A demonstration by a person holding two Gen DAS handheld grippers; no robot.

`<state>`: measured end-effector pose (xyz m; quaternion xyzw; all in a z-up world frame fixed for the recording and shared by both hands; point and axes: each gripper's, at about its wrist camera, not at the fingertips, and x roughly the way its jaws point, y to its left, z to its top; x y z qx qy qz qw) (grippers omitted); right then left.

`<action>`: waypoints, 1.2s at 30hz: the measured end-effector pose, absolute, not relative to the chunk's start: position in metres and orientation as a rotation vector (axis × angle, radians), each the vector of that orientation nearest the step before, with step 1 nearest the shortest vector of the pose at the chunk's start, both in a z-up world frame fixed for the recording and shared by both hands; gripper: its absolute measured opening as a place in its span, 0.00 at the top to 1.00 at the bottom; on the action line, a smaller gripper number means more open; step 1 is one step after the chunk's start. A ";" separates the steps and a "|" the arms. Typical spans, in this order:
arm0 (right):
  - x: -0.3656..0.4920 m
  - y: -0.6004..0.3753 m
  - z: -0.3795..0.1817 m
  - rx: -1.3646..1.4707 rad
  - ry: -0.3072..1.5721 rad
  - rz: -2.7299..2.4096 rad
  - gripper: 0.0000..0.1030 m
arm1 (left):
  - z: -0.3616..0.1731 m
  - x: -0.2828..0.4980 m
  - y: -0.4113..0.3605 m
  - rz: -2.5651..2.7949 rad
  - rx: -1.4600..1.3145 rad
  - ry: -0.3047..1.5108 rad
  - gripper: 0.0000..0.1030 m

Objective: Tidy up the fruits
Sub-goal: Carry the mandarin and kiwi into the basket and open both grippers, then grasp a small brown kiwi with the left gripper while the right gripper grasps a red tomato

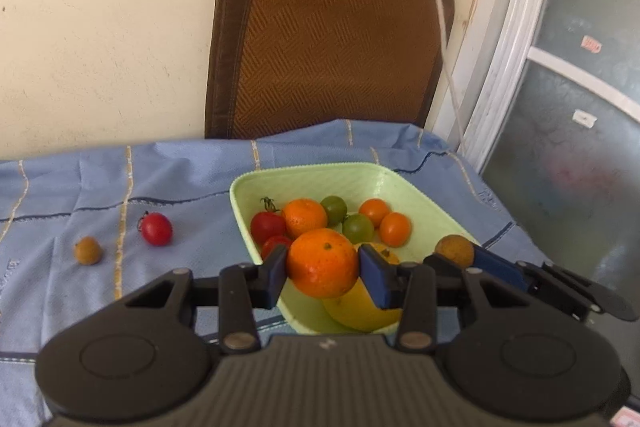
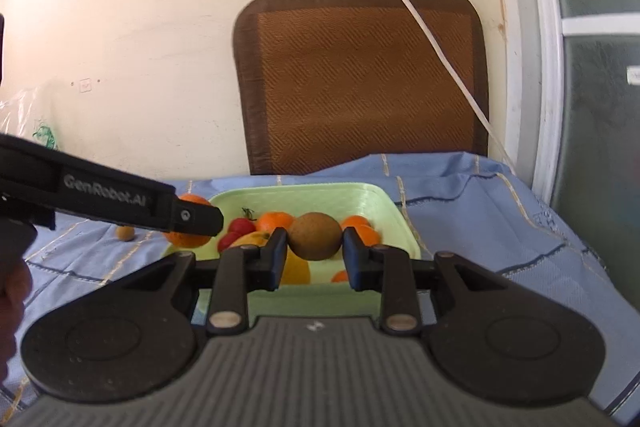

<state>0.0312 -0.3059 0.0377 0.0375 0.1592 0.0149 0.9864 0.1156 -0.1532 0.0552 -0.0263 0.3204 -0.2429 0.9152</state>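
Observation:
My left gripper (image 1: pixel 323 269) is shut on an orange (image 1: pixel 322 263) and holds it above the near left part of the pale green tray (image 1: pixel 352 175). The tray holds red tomatoes (image 1: pixel 267 225), oranges (image 1: pixel 305 218), green fruits (image 1: pixel 334 209) and a yellow fruit (image 1: pixel 360 307). My right gripper (image 2: pixel 315 247) is shut on a brown round fruit (image 2: pixel 315 235) above the tray's near edge (image 2: pixel 320 291); this fruit also shows in the left wrist view (image 1: pixel 454 250). A red tomato (image 1: pixel 156 229) and a small brown fruit (image 1: pixel 87 250) lie on the blue cloth left of the tray.
A blue cloth (image 1: pixel 100 187) covers the table. A brown chair back (image 1: pixel 328 39) stands behind it against the cream wall. A white cable (image 1: pixel 440 7) hangs from a power strip. A glass door (image 1: pixel 580 87) is on the right. My left gripper's body (image 2: pixel 100 199) crosses the right wrist view.

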 end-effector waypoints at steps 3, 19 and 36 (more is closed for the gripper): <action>0.030 -0.305 0.039 0.076 0.308 0.028 0.59 | 0.051 0.118 -0.156 -0.489 -0.056 0.655 0.61; 0.023 -0.288 0.062 0.151 0.243 0.138 0.58 | 0.053 0.117 0.009 -0.169 -0.129 0.620 0.60; 0.255 -0.160 0.053 -0.056 0.994 0.371 0.58 | 0.010 0.197 -0.021 -0.232 -0.013 0.715 0.67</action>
